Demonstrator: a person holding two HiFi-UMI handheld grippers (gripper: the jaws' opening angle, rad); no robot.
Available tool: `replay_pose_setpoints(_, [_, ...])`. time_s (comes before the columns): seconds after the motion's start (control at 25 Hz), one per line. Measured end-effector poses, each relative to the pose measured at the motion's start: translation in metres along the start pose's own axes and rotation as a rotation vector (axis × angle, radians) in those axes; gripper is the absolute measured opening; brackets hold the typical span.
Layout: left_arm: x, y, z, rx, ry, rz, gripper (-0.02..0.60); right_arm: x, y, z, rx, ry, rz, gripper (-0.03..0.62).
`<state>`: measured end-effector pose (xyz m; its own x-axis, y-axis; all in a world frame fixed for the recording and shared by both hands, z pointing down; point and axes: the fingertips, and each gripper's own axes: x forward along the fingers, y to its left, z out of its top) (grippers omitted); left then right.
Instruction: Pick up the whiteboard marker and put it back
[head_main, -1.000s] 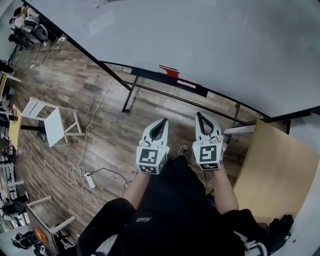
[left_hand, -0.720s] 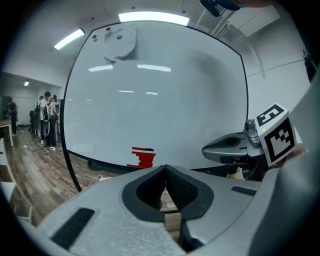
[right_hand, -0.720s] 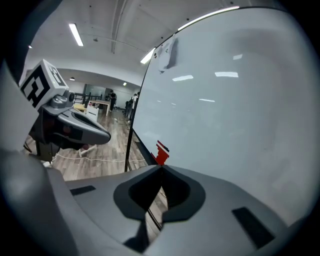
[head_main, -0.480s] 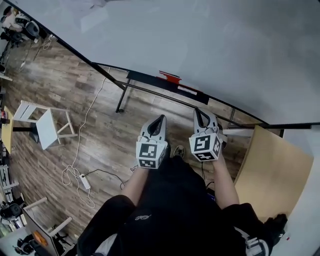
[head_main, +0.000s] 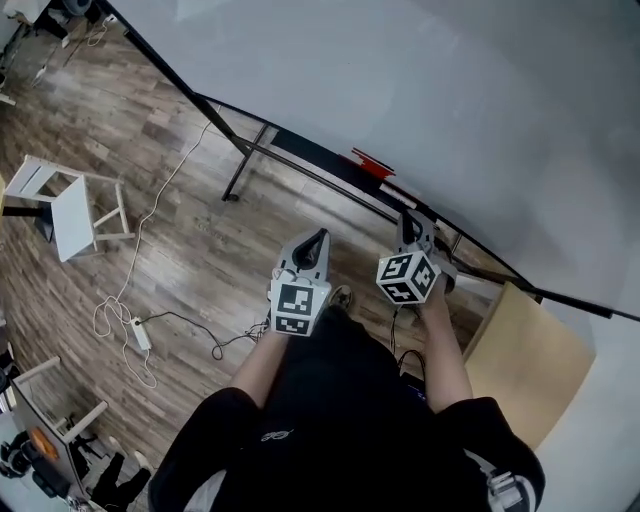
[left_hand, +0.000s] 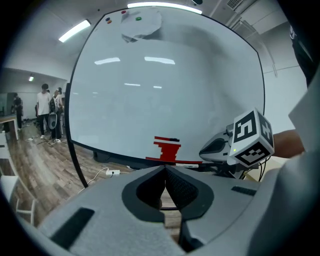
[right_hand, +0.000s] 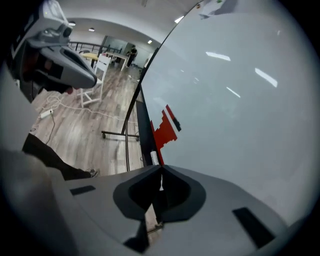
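Fingers on the left gripper (left_hand: 165, 168) are clenched tip to tip with nothing between them. Same deal on the right gripper (right_hand: 161, 169), pressed together and empty. The marker (right_hand: 154, 158) is a small white stick lying on the black tray (head_main: 315, 160) along the bottom edge of the whiteboard (head_main: 450, 90), just beside a red stepped block (right_hand: 165, 127). At least I think that's the marker, it's tiny in every view. From the head view the right gripper points up at the tray, with its tips near the marker, though I can't say if they touch it. The left gripper hangs lower and to the left, over the wooden floor (head_main: 180, 200), well apart from the tray.
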<state>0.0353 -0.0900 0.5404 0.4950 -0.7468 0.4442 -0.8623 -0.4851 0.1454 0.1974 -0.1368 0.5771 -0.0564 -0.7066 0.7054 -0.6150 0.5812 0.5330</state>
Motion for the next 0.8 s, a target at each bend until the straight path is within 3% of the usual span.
replay_pose_setpoints(0.4, [-0.002,0.055,-0.028,-0.068,0.037,0.070,0.006,0.054,0.015,-0.011,-0.158,0.177,0.018,0.009])
replay_pose_setpoints(0.52, [-0.003,0.067,-0.031,-0.078,0.036,0.082,0.005,0.067,0.020,-0.018,-0.174,0.228,0.030,0.084])
replay_pose_setpoints(0.8, [-0.006,0.089,-0.036,-0.101,0.041,0.102,0.005,0.084,0.020,-0.023,-0.233,0.305,0.024,0.075])
